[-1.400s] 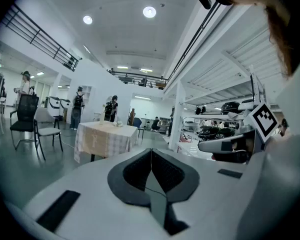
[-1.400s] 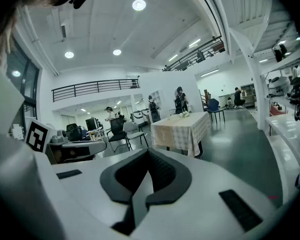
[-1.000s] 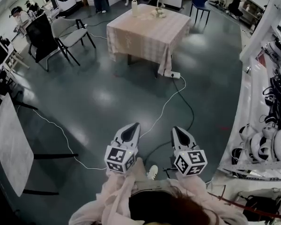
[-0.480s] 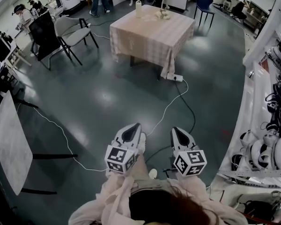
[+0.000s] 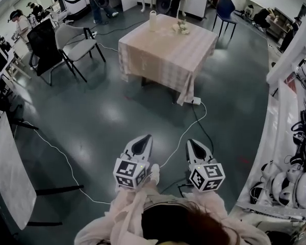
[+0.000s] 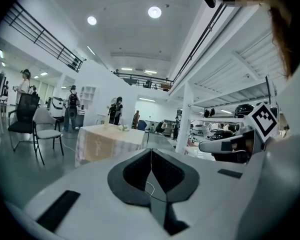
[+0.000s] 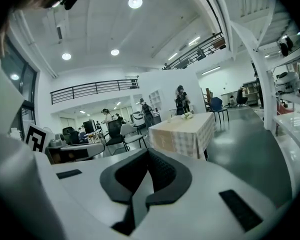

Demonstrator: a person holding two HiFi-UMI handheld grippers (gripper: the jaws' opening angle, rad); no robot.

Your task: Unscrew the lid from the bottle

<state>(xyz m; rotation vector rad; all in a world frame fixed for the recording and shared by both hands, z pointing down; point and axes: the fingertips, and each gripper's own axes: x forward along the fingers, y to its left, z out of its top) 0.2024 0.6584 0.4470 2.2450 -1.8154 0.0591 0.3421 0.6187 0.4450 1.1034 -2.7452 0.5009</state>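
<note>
Pink sleeves (image 5: 123,216), white tongs (image 5: 145,137) with black-and-white marker cubes (image 5: 129,173).

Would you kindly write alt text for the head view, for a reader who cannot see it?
Seen from above, a person holds the left gripper and right gripper, both shut and empty, over a dark floor, well short of a cloth-covered table ahead. Near the table's far edge stand a tall white bottle-like item and a small pale cluster.

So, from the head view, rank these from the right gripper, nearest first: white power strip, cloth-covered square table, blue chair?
1. The white power strip, on the floor ahead of the right gripper.
2. The cloth-covered square table, mid-room, beyond the strip.
3. The blue chair, far right, past the table.
</note>
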